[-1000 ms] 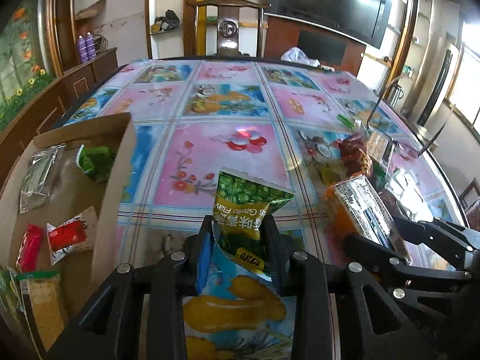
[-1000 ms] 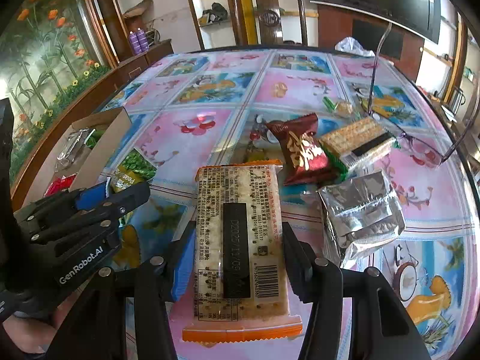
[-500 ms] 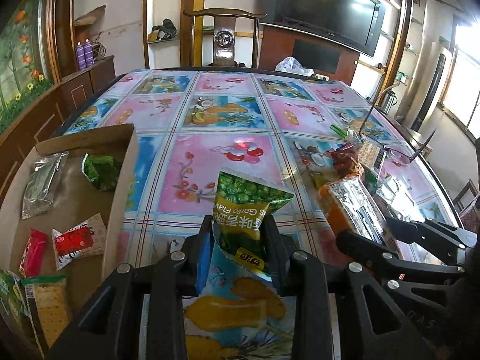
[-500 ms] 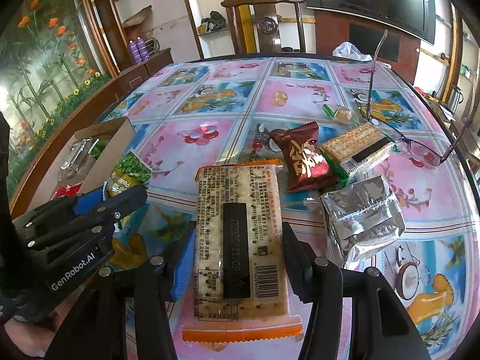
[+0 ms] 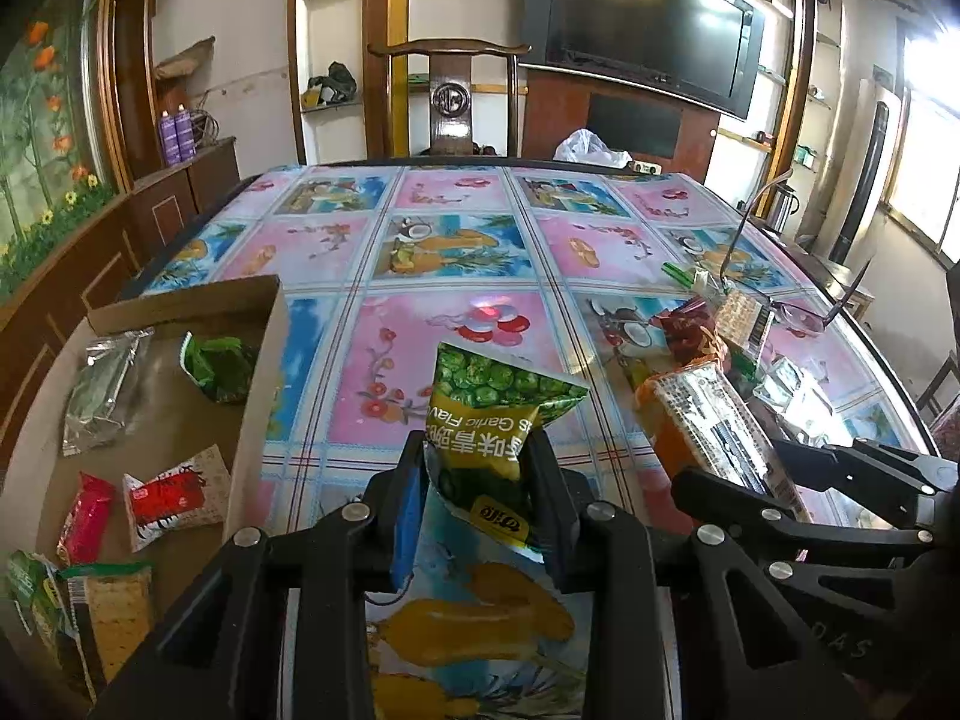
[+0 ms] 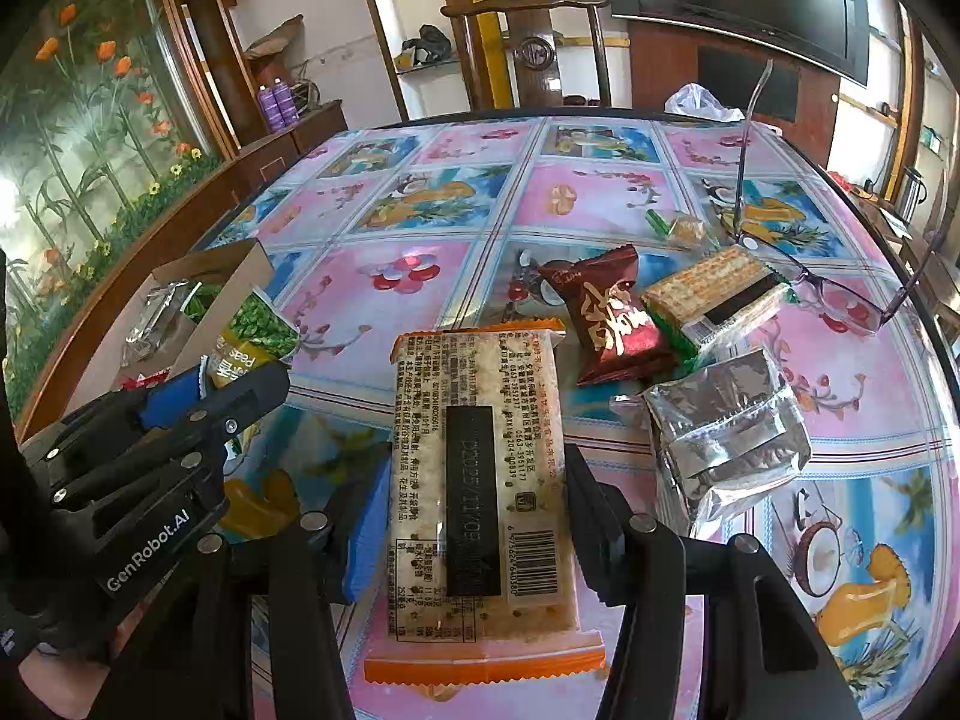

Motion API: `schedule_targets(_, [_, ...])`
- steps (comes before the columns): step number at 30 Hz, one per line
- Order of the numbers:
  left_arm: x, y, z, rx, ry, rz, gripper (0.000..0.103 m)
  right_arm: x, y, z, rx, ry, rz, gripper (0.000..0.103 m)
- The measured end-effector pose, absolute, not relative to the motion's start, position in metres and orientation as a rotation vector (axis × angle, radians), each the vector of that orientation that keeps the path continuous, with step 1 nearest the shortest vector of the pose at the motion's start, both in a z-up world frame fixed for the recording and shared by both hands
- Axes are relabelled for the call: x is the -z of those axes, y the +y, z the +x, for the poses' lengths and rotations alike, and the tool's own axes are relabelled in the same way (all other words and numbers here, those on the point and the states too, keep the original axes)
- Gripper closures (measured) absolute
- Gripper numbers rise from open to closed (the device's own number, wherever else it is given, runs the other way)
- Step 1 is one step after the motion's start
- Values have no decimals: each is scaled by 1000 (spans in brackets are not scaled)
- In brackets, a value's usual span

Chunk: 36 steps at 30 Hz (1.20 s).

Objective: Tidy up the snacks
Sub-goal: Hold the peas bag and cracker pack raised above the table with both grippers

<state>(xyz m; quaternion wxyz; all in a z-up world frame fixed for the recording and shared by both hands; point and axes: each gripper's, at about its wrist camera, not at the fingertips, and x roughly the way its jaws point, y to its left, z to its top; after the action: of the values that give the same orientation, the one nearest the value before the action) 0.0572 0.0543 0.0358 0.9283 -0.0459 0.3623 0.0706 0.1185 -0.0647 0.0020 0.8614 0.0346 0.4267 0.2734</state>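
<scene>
My left gripper [image 5: 477, 450] is shut on a green pea snack bag [image 5: 492, 414], held above the table just right of the cardboard box [image 5: 252, 396]. My right gripper [image 6: 477, 474] is shut on an orange-edged cracker pack [image 6: 477, 480], held lengthwise between the jaws. In the left wrist view that cracker pack [image 5: 702, 420] and the right gripper [image 5: 780, 480] sit close on the right. In the right wrist view the left gripper [image 6: 210, 390] and pea bag [image 6: 252, 336] show at the left, beside the box [image 6: 222, 294].
The box holds several snack packets, among them a silver one [image 5: 99, 396] and a red one [image 5: 171, 495]. On the table lie a maroon packet [image 6: 612, 318], a cracker pack [image 6: 714, 294], a silver pouch [image 6: 726, 426], a small candy [image 6: 684, 228] and glasses [image 6: 840, 300]. A chair [image 5: 450, 96] stands beyond.
The left wrist view has tilted up a little, showing more of the far room. Both grips are unchanged; the right gripper has held still.
</scene>
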Motion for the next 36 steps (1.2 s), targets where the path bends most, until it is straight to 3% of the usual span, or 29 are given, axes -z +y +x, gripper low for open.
schedule_targets(36, [-47,46,49,-202,656,-15,72,-4,-65,118,-576,887,92,46])
